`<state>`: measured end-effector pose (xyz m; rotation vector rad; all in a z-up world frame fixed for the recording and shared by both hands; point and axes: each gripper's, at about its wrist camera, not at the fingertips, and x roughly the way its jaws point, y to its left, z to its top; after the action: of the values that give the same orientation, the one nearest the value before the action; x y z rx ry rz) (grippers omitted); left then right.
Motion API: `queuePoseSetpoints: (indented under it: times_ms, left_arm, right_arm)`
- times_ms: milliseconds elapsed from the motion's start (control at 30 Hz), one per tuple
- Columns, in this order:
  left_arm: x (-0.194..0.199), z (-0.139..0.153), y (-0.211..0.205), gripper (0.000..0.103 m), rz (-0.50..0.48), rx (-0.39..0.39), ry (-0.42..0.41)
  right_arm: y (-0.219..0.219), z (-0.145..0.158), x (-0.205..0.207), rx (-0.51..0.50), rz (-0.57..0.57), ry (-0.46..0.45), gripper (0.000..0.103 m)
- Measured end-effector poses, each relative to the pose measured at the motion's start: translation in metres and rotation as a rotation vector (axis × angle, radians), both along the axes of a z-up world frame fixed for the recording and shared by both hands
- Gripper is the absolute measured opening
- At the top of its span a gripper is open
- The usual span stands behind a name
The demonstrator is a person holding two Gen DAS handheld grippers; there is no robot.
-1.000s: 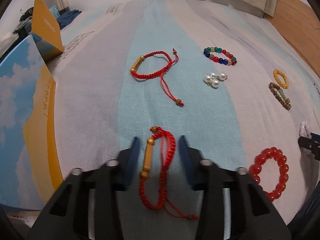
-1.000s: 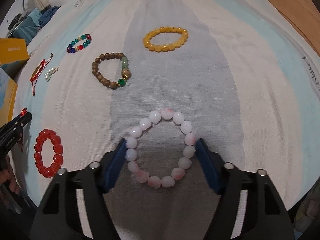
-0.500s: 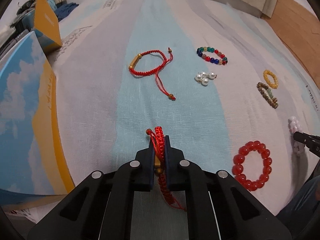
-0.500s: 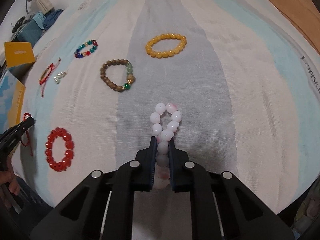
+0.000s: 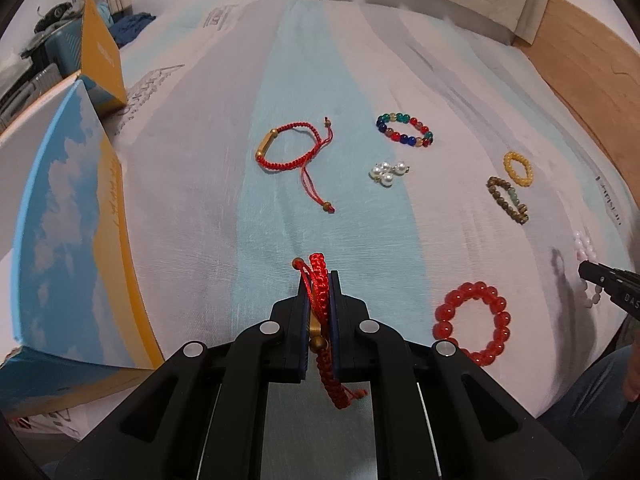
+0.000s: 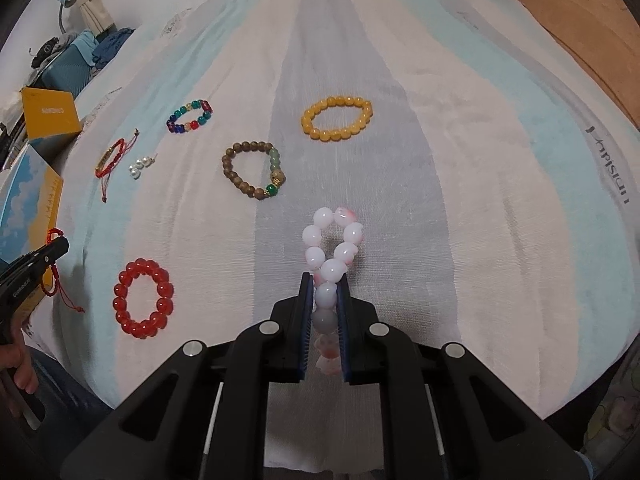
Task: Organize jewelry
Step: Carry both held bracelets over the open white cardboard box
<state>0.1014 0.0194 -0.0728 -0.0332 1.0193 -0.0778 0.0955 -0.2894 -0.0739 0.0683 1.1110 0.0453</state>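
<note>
My left gripper (image 5: 319, 280) is shut on a red braided cord bracelet (image 5: 318, 276) with a gold bead, lifted off the striped bedsheet (image 5: 200, 208). Squeezed into a narrow loop, a pink-white bead bracelet (image 6: 334, 240) sits in my right gripper (image 6: 325, 284), which is shut on it above the sheet. On the sheet lie a second red cord bracelet (image 5: 294, 148), a multicolour bead bracelet (image 5: 404, 130), pearl pieces (image 5: 386, 172), a yellow bead bracelet (image 6: 336, 118), a brown wooden one (image 6: 254, 172) and a red bead bracelet (image 6: 142, 298).
A blue-and-yellow box (image 5: 68, 232) with a cloud print stands at the sheet's left edge, with an orange box (image 5: 100, 56) behind it. Wooden floor (image 5: 580, 64) runs along the right. A person's hand (image 6: 16, 364) shows at lower left in the right wrist view.
Both grippers closed on their bracelets, the pink-white ring collapsing into a narrow loop, and both then rose off the sheet with the jewelry.
</note>
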Motion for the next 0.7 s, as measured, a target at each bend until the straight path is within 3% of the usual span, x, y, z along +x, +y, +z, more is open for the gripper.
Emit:
queuePoseSetpoints:
  times_ms: [700]
  left_arm:
    - [-0.022, 0.044, -0.004, 0.007, -0.023, -0.012, -0.053]
  right_arm:
    - [0.011, 0.048, -0.02, -0.01, 0.01, -0.089, 0.011]
